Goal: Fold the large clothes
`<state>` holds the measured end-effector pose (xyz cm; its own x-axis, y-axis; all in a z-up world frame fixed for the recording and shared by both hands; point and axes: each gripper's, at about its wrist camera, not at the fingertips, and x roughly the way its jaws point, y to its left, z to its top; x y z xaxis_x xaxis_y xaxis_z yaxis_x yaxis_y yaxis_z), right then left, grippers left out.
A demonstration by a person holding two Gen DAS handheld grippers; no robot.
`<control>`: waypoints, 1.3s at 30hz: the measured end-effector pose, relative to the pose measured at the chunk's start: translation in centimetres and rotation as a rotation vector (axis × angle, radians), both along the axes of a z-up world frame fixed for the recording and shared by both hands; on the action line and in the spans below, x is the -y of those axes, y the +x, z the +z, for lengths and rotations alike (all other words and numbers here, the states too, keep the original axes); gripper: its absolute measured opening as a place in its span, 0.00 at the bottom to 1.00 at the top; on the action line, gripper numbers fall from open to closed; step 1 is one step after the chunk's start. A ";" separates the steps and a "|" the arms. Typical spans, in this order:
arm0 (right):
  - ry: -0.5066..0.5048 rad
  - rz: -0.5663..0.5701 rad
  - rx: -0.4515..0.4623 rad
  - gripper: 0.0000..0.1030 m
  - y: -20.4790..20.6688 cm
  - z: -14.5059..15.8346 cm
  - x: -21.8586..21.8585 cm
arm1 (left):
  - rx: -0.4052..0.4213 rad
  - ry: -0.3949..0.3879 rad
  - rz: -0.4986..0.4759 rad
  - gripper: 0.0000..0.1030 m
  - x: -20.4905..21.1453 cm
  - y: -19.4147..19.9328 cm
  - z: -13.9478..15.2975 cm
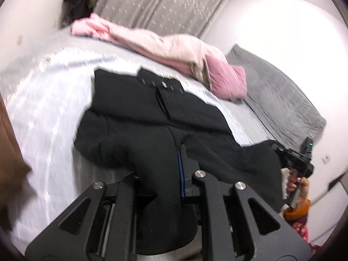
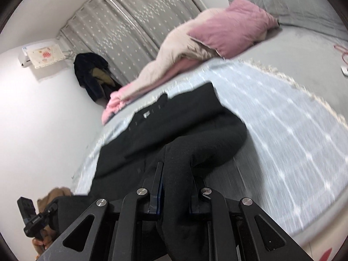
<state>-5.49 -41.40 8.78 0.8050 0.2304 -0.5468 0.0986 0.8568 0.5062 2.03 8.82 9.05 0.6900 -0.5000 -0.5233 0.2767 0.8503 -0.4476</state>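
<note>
Black garment (image 1: 139, 117), large and dark, spread across the pale checked blanket (image 1: 50, 113) on the bed (image 2: 304, 50), long axis running from the near edge toward the far waistband end with its row of small loops. Near end lifted off the bed and bunched into both tools: left gripper (image 1: 165, 174) closed on a thick fold of cloth, one blue-edged finger visible against the fabric; right gripper (image 2: 176, 187) likewise clamped on a hanging fold, cloth filling the gap between its fingers (image 2: 157, 180). In the left wrist view, right gripper seen off to the right at the garment's near corner, held by a hand; in the right wrist view, left tool low at the left. Both grips thus at the near end, well apart across the width, neither clearly closer to the far end. Rest of the garment directly ahead of both sets of fingers, lying flat but rumpled. Judged next: carry the near end forward along the long axis toward the waistband, keeping both grips level so the fold lands square. Pink and beige bedding (image 1: 174, 50) heaped just beyond the far end, near enough to snag an overshoot. Heavy motion blur, so finer creases not readable.
</note>
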 end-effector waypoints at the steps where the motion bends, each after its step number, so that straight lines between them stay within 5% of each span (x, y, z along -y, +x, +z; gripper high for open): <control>1: -0.009 -0.006 0.008 0.15 0.7 0.4 0.0 | 0.016 0.005 0.013 0.15 -0.1 0.5 0.3; 9: -0.030 -0.101 0.079 0.15 9.0 0.7 1.3 | 0.114 -0.006 0.186 0.15 -1.5 7.8 -0.9; 12: -0.009 -0.103 0.072 0.15 12.3 -1.2 1.9 | 0.159 0.118 0.214 0.15 -0.4 11.3 -2.7; 21: -0.106 -0.120 -0.088 0.16 21.1 -8.4 1.0 | -0.057 0.072 0.342 0.21 -1.2 19.4 -10.7; 27: -0.172 -0.121 -0.149 0.52 21.7 -11.3 1.1 | -0.069 0.155 0.335 0.32 -0.1 19.3 -11.5; 29: -0.167 -0.104 -0.168 0.64 21.3 -10.7 1.3 | -0.097 0.141 0.317 0.58 -0.1 18.6 -10.2; 31: -0.114 -0.067 -0.158 0.66 20.1 -9.5 2.0 | -0.097 0.088 0.306 0.73 -0.6 17.7 -9.1; 36: -0.081 -0.049 -0.122 0.71 16.2 -6.7 3.8 | -0.166 0.082 0.289 0.74 -2.3 15.1 -7.1; 39: -0.142 -0.039 -0.170 0.71 14.5 -6.3 4.3 | -0.227 0.167 0.258 0.74 -2.5 14.0 -6.7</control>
<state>9.00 -45.69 2.50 0.7055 0.1117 -0.6999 0.2065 0.9123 0.3536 15.98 11.29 2.32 0.6392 -0.2200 -0.7369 -0.0459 0.9456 -0.3221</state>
